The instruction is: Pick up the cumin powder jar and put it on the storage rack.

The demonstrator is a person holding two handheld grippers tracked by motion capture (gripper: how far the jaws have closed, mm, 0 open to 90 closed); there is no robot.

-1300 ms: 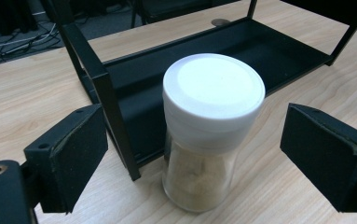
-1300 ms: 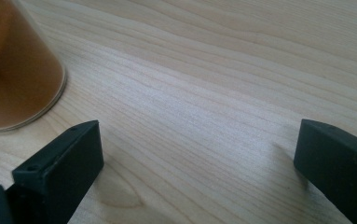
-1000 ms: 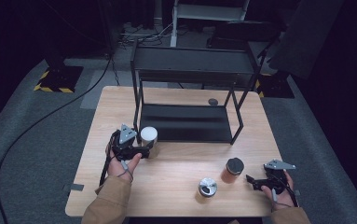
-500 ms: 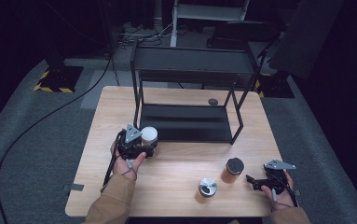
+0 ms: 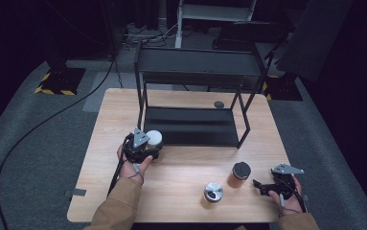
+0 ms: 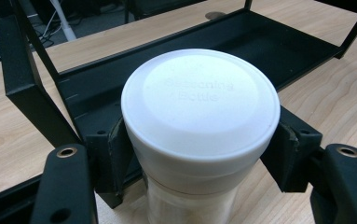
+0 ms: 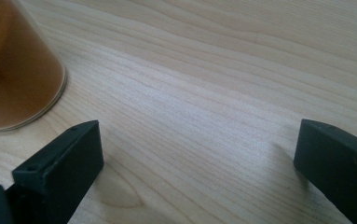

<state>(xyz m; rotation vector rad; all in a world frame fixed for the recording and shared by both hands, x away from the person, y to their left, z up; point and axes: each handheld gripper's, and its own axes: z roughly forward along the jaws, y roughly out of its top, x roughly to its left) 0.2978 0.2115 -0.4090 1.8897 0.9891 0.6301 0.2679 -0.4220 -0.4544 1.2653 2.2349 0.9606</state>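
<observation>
The left gripper [image 6: 199,154] is clamped on the white-lidded bottle [image 6: 199,116] (lid embossed "Seasoning Bottle") at the black rack's [image 5: 190,127] front-left corner. Three containers in all: that bottle, a black-lidded jar [image 5: 239,174] and a silver-topped one [image 5: 213,192] by the table's [image 5: 181,211] near edge. The right gripper [image 5: 260,186] rests there, jaws apart.

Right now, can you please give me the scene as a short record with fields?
left gripper: shut on white-lidded bottle, at the front edge of the rack's lower shelf
right gripper: open, holds nothing, low over the table
rack: black, two shelves, nothing seen on them
orange jar: black lid, upright, left of right gripper
silver-lidded jar: near front edge
</observation>
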